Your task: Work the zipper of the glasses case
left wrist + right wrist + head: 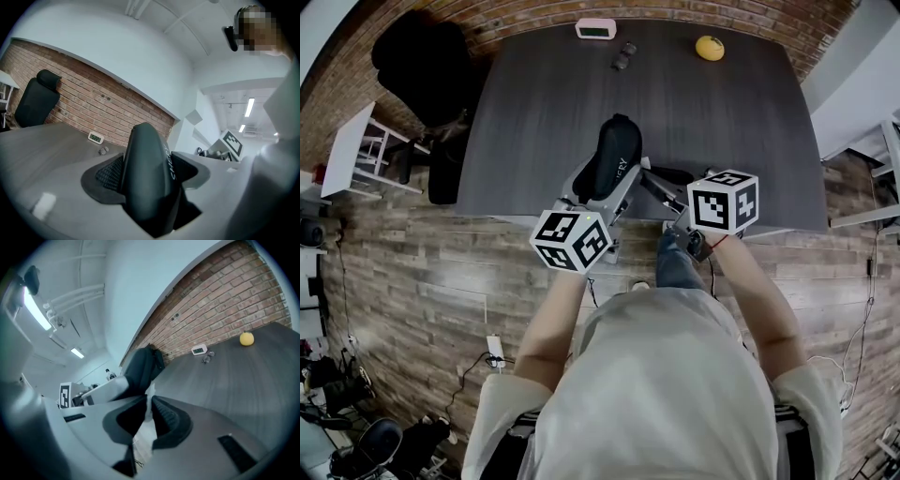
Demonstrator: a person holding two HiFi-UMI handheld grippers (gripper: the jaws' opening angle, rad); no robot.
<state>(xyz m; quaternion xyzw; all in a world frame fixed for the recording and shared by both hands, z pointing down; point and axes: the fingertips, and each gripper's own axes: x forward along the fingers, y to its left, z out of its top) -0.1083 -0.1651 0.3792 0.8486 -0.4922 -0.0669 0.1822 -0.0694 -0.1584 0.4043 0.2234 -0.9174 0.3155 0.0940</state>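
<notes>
Torso (666,384), 6 o'clock; left gripper (602,192) clamped wide on glasses case (616,155) over table (544,103) edge; right gripper (147,401), at case's 3 o'clock, jaws pinched together, zipper pull unseen; judged pre-pull, so the next move is nipping the tab.

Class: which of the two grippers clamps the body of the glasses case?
The left gripper: its jaws stand wide, pressed on both sides of the black glasses case. The right gripper's jaws are almost together, with the case beyond them.

Dark table (544,112) set with far edge against brick wall (516,14). Wood-plank floor (422,272) noted. Black chair (417,56) stood off far left corner. Ceiling strip lights (249,107) lit.
</notes>
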